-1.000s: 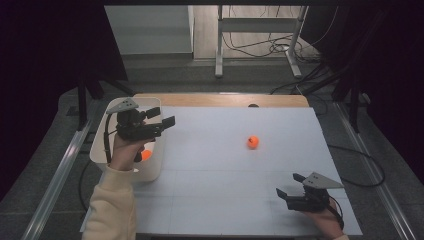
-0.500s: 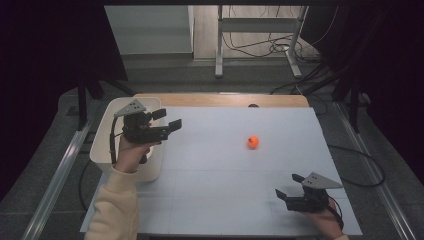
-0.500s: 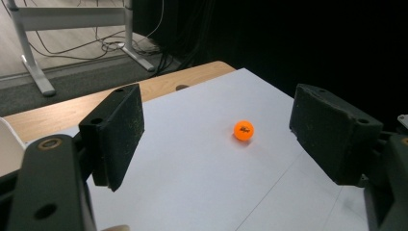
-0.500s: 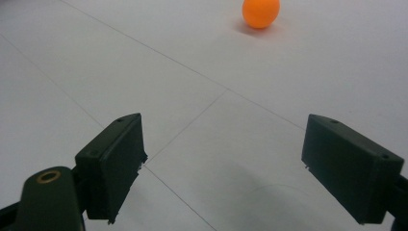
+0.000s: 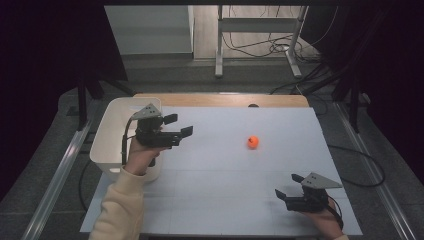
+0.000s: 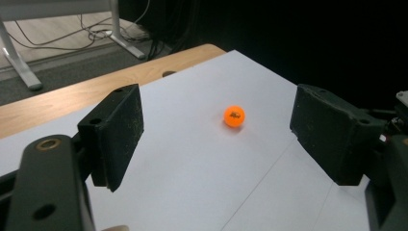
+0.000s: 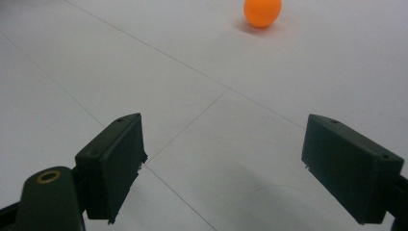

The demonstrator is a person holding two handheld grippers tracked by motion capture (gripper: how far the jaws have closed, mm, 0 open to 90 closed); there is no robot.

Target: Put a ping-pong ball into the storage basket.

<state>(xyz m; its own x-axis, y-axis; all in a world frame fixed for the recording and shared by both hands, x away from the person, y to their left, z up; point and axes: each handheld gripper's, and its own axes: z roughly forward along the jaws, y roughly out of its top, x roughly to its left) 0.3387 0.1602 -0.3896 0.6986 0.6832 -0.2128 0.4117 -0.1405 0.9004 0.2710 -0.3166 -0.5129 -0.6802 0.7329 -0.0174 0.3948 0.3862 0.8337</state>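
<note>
Since a second ago the left claw (image 5: pixel 179 125) has left the white bin (image 5: pixel 111 130) and swung out over the tabletop (image 5: pixel 220 175), jaws wide and empty; the ball that showed inside the bin by the hand is now hidden behind the forearm. That suggests one ball is delivered and the next fetch has begun. Ahead of this claw, well apart, the orange ball (image 6: pixel 234 116) lies centred between its jaws. The right claw (image 5: pixel 286 188) rests near the front edge, also wide open and empty; its hand is cut off by the frame.

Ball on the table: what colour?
Orange ball with a small dark mark; clearest in the left gripper view.
</note>
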